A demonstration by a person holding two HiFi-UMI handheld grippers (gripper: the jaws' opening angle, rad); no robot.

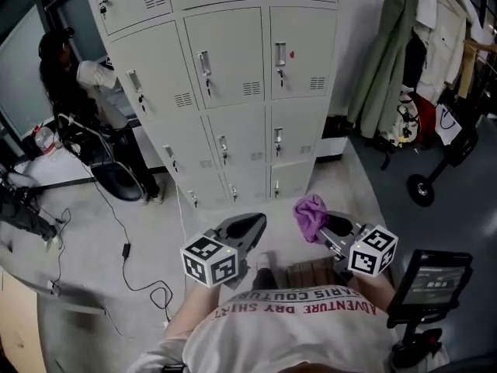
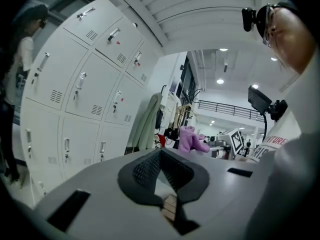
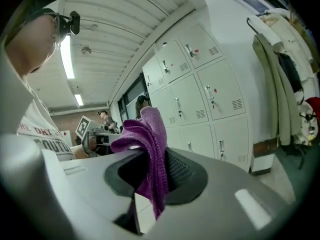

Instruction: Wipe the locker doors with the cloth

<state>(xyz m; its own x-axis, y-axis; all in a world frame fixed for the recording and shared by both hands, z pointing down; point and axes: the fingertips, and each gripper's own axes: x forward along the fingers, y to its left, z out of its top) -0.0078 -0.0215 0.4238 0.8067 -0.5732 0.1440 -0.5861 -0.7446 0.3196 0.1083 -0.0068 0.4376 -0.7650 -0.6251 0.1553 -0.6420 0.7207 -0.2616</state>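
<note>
A block of pale grey lockers [image 1: 233, 92] with several vented doors stands ahead of me; it also shows at the left of the left gripper view [image 2: 85, 94] and at the centre right of the right gripper view [image 3: 200, 94]. My right gripper [image 1: 330, 228] is shut on a purple cloth [image 1: 311, 216], which bunches above its jaws [image 3: 147, 144]. My left gripper [image 1: 247, 228] is shut with nothing in it, its dark pads [image 2: 150, 170] pressed together. Both grippers hang low in front of my chest, well short of the doors. The cloth [image 2: 191, 139] shows to the right in the left gripper view.
A person in dark clothes [image 1: 85, 84] stands at the lockers' left side, near cables [image 1: 124, 247] on the floor. Coats hang on a rack [image 1: 396, 61] to the right, beside a wheeled stand [image 1: 435, 177]. A screen on a stand [image 1: 431, 282] is close at my right.
</note>
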